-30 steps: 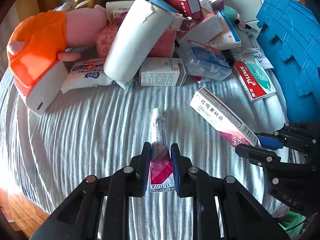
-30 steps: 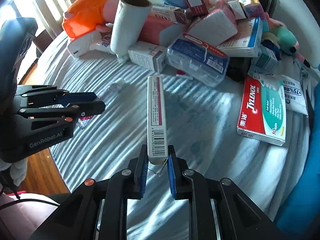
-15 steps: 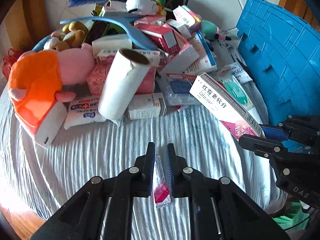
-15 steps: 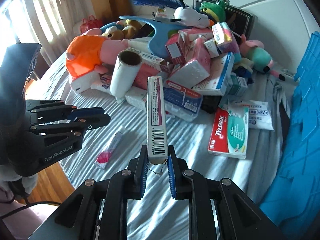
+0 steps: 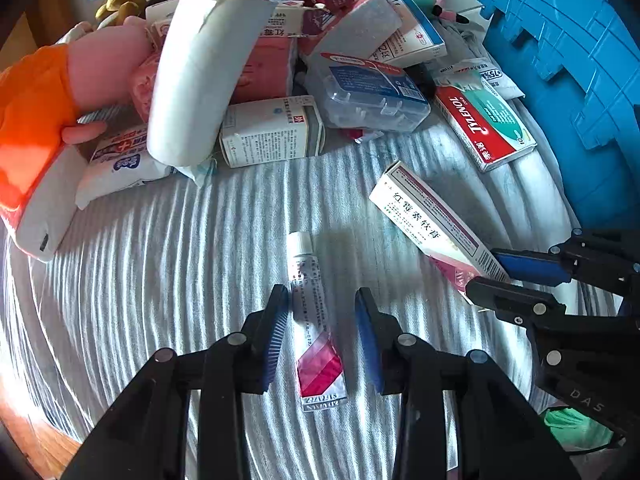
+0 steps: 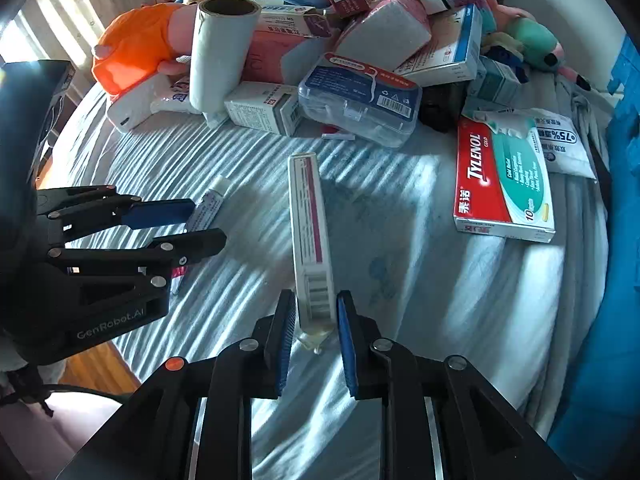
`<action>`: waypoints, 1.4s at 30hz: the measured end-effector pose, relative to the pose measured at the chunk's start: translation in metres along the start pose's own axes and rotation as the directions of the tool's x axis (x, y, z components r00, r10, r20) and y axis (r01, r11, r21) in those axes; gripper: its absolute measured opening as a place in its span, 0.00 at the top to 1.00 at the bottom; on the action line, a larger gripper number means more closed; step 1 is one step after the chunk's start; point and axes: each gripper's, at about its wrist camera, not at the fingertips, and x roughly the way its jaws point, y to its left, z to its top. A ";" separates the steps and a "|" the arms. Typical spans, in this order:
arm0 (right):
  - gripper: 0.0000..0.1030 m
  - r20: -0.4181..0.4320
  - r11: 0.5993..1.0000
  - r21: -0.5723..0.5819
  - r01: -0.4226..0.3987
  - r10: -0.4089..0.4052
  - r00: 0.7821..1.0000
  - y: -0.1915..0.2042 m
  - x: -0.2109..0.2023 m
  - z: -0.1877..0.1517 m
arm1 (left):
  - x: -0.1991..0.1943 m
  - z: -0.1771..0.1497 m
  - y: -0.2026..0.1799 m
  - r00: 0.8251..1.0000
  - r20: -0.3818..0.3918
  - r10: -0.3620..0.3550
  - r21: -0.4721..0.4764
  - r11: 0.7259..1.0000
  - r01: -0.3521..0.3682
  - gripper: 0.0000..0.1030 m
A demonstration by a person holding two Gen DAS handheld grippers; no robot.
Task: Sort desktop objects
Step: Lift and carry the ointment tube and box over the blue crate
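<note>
A striped cloth (image 5: pixel 168 248) covers the surface, a blue crate (image 5: pixel 568 64) standing at its right edge. On the far side lies a heap: an orange plush toy (image 5: pixel 36 112), a paper roll (image 5: pixel 200 80), boxes. A Tylenol box (image 6: pixel 500 184) lies right of it. The long ointment box (image 6: pixel 310 236) lies in the near middle, its near end between the right gripper (image 6: pixel 314 336), whose jaws are opening with a gap showing on each side. Left of it the small ointment tube (image 5: pixel 314 316) lies on the cloth between the left gripper (image 5: pixel 322 336), opening, pads clear of it.
</note>
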 end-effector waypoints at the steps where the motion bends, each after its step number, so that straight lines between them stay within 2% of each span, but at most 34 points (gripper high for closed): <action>1: 0.78 0.002 1.000 0.001 0.003 -0.003 1.000 0.000 0.000 0.001 | 0.001 -0.002 -0.001 1.000 0.006 0.009 0.010 1.000 -0.009 0.67; 2: 0.76 0.004 1.000 0.003 0.002 -0.002 1.000 -0.001 0.001 0.001 | 0.002 -0.004 -0.002 1.000 0.010 0.015 0.014 1.000 -0.015 0.71; 3: 0.76 0.009 1.000 0.003 -0.001 0.001 1.000 0.000 0.000 0.002 | 0.003 -0.006 -0.002 1.000 0.013 0.018 0.017 1.000 -0.019 0.83; 8: 0.83 0.035 1.000 -0.014 -0.003 0.004 0.999 0.005 -0.004 0.005 | 0.001 -0.011 0.006 0.999 0.031 -0.012 -0.015 1.000 0.012 0.83; 13: 0.83 0.110 1.000 -0.022 -0.008 0.010 0.994 0.010 -0.029 0.009 | -0.023 -0.010 0.003 0.994 0.112 -0.006 0.008 1.000 0.005 0.83; 17: 0.83 0.192 1.000 -0.013 0.007 -0.005 0.981 0.011 -0.063 0.017 | -0.052 0.011 -0.012 0.980 0.199 0.000 0.032 0.999 -0.006 0.83; 20: 0.83 0.273 1.000 -0.001 0.024 -0.022 0.962 0.011 -0.096 0.024 | -0.077 0.033 -0.022 0.964 0.266 -0.003 0.045 0.999 -0.009 0.83; 23: 0.83 0.357 0.997 0.020 0.079 -0.081 0.931 0.012 -0.132 0.033 | -0.109 0.053 -0.026 0.942 0.337 -0.010 0.069 0.998 -0.014 0.83; 26: 0.83 0.437 0.989 0.053 0.137 -0.146 0.887 0.009 -0.173 0.040 | -0.139 0.075 -0.039 0.916 0.401 -0.022 0.111 0.993 -0.025 0.83; 31: 0.82 0.536 0.971 0.108 0.215 -0.239 0.810 0.004 -0.242 0.056 | -0.190 0.114 -0.069 0.863 0.498 -0.087 0.200 0.980 -0.017 0.83; 37: 0.83 0.567 0.922 0.244 0.301 -0.387 0.727 -0.034 -0.321 0.070 | -0.243 0.168 -0.122 0.808 0.556 -0.197 0.311 0.950 0.018 0.83; 39: 0.83 0.562 0.892 0.295 0.343 -0.452 0.693 -0.053 -0.346 0.072 | -0.257 0.185 -0.144 0.790 0.568 -0.230 0.347 0.937 0.023 0.83; 42: 0.83 0.524 0.832 0.370 0.414 -0.555 0.646 -0.090 -0.377 0.073 | -0.276 0.211 -0.180 0.774 0.563 -0.291 0.400 0.915 0.053 0.83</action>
